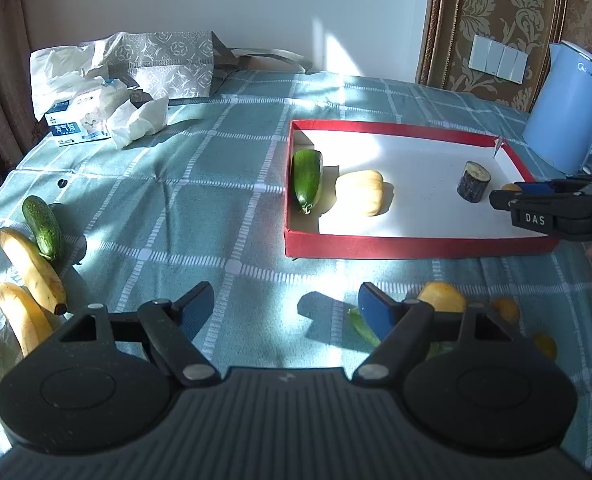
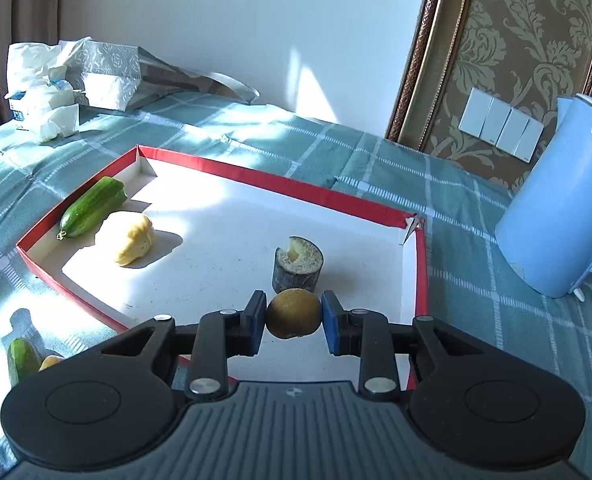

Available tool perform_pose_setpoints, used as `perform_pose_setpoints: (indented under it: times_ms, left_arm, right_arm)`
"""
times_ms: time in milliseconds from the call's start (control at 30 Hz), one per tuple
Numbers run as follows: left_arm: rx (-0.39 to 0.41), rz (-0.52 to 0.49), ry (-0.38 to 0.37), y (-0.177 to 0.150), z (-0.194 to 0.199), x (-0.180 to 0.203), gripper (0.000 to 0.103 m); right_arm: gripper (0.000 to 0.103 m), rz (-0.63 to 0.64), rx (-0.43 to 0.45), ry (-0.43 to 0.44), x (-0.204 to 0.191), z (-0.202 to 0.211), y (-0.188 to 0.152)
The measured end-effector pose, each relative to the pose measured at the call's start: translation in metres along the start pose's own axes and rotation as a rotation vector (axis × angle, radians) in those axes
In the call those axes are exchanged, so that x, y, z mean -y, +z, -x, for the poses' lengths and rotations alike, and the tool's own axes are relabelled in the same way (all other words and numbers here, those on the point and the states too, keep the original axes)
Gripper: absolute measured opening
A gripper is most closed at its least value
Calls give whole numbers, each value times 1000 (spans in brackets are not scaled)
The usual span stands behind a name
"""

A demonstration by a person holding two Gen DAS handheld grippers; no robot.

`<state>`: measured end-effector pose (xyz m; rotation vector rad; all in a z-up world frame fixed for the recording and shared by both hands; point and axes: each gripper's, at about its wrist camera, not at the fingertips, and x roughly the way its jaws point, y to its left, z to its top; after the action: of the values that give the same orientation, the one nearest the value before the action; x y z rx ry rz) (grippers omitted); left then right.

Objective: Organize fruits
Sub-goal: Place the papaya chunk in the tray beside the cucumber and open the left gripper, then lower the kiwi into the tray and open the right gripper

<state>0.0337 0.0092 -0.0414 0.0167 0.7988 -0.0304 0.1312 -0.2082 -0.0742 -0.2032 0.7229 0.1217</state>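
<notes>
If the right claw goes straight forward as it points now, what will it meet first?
Most likely the dark stump piece, just ahead of the round fruit that the right claw holds over the red tray; depth is uncertain.

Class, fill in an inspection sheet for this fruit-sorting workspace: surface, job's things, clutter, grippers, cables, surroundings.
Surface: checked green tablecloth, sunlit patches.
Job's things: red tray holds a cucumber, a pale yellow fruit and a dark cut stub; two bananas and another cucumber lie outside.
Clutter: tissue pack, patterned bag.
Grippers: left gripper open; right gripper shut on a round brownish fruit over the tray.
Cables: nothing seen.
Surroundings: blue kettle, wall switches.
</notes>
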Motion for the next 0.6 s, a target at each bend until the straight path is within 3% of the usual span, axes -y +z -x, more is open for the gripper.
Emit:
perform_pose_setpoints:
  times_ms: [267, 467, 533, 600]
  left_arm:
    - [-28, 43, 22, -14, 2, -12, 78]
    - [-35, 36, 16, -17, 2, -12, 78]
    - [-30, 17, 6, -18, 2, -7, 78]
    - [-24, -14, -4, -20, 2, 0, 78]
  right_arm:
    - [29, -1, -65, -17, -5, -29, -6]
    - [31, 20, -54, -21, -7, -31, -8]
    - [45, 5, -32, -9, -4, -24, -8]
    - [72, -11, 28, -31, -1, -7, -10]
